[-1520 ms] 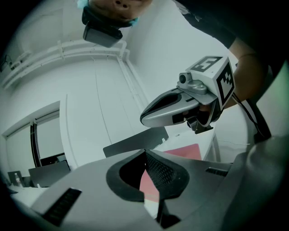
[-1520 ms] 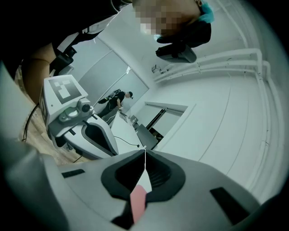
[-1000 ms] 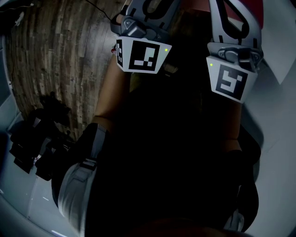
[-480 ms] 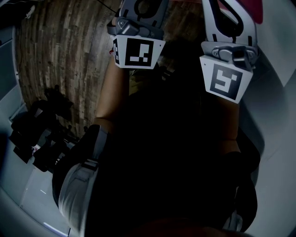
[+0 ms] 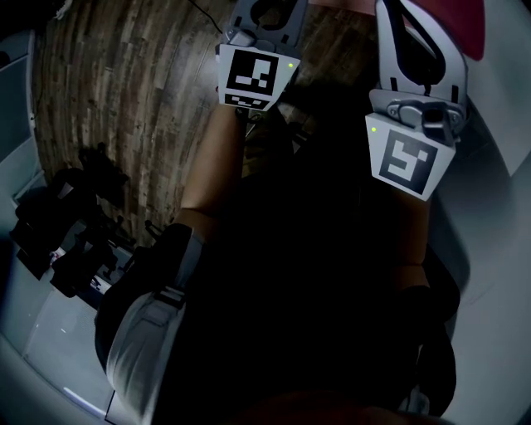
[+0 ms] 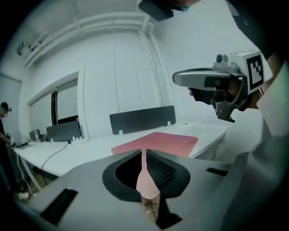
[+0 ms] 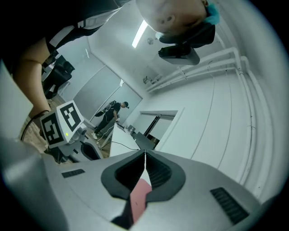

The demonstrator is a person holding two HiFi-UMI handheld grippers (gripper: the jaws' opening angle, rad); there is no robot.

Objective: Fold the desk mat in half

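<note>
The pink desk mat (image 6: 158,142) lies flat on a white desk (image 6: 90,153), some way ahead of my left gripper (image 6: 143,151). That gripper's jaws are shut with nothing held; pink shows through the slit between them. My right gripper (image 7: 145,153) is shut too and holds nothing, with a patch of the mat (image 7: 139,195) showing below its jaws. In the head view both marker cubes hang in front of the person's dark body, left (image 5: 251,76) and right (image 5: 406,162). A corner of the mat (image 5: 460,21) shows at the top right.
Wooden floor (image 5: 124,100) lies to the left, with dark equipment (image 5: 66,241) on it. A dark divider panel (image 6: 142,119) stands behind the mat, and a cable (image 6: 54,153) runs over the desk. A person (image 7: 110,115) stands far off.
The left gripper has sunk away from the head camera and rolled, its cube now smaller and further right. The right gripper has barely shifted.
</note>
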